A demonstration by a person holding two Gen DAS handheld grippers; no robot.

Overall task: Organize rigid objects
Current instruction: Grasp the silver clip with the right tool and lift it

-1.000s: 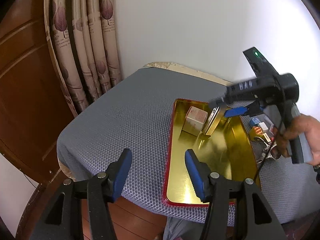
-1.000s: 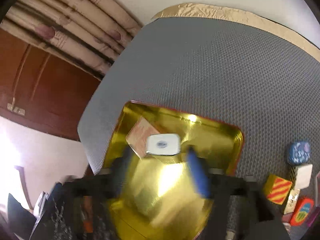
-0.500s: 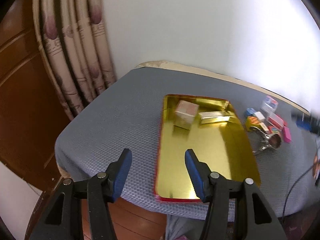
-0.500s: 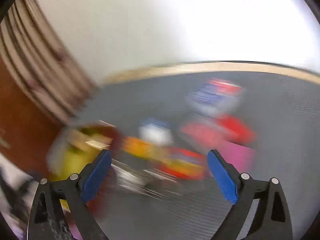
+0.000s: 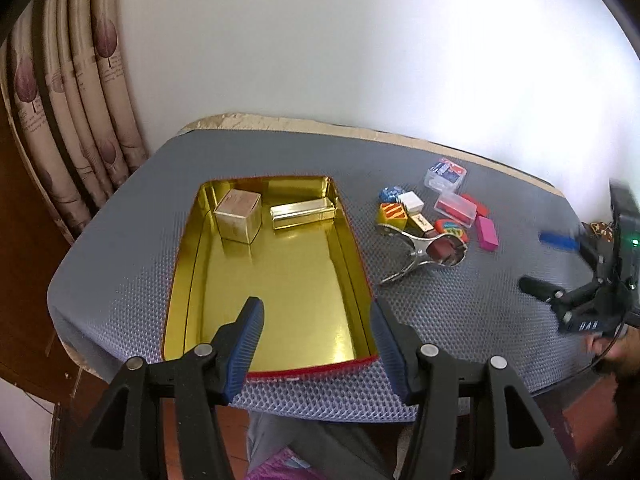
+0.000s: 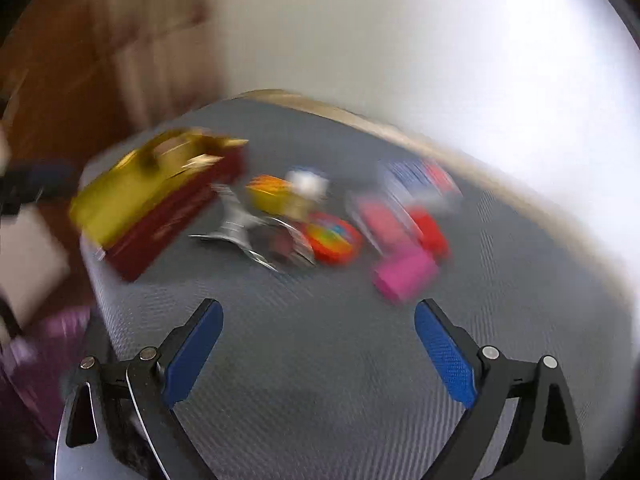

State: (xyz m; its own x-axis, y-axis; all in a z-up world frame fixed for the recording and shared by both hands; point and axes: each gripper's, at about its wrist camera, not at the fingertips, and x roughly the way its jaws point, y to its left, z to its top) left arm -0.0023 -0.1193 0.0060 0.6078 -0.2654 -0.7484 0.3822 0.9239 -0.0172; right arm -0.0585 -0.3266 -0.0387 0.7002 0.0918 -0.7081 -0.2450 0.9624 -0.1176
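- The left gripper (image 5: 316, 334) is hovering over the near end of the gold tray (image 5: 280, 280), its blue-padded fingers (image 5: 246, 344) spread apart and carrying nothing.
- The right gripper (image 6: 316, 354) is hanging above the bare grey mat of the table (image 6: 320, 380), released and wide, with nothing between its pads; its view is smeared by blur.
- From the left wrist view, that right gripper (image 5: 548, 260) is showing at the far right edge of the table, well apart from the tray.
- The gold tray, red on its outer wall, is sitting on the table's left half and holding two things at its far end: a pale square box (image 5: 239, 216) in the far-left corner and a long gold bar-shaped box (image 5: 302, 213) lying just beside it against the far wall.
- The rest of the tray floor is showing only gold reflections.
- To the right of the tray, a loose cluster is lying on the mat: a metal clamp (image 5: 420, 250) nearest the tray, an orange striped block (image 5: 392, 213), a white block (image 5: 411, 201), a small blue patterned piece (image 5: 390, 193), and a round red-and-rainbow piece (image 5: 450, 228).
- Farther right, a clear case (image 5: 445, 172) with red and blue contents is resting by a pink clear case (image 5: 456, 209), and a magenta block (image 5: 488, 232) is lying at the cluster's outer edge.
- A leaf-print curtain (image 5: 80, 92) is hanging behind the table's left corner.
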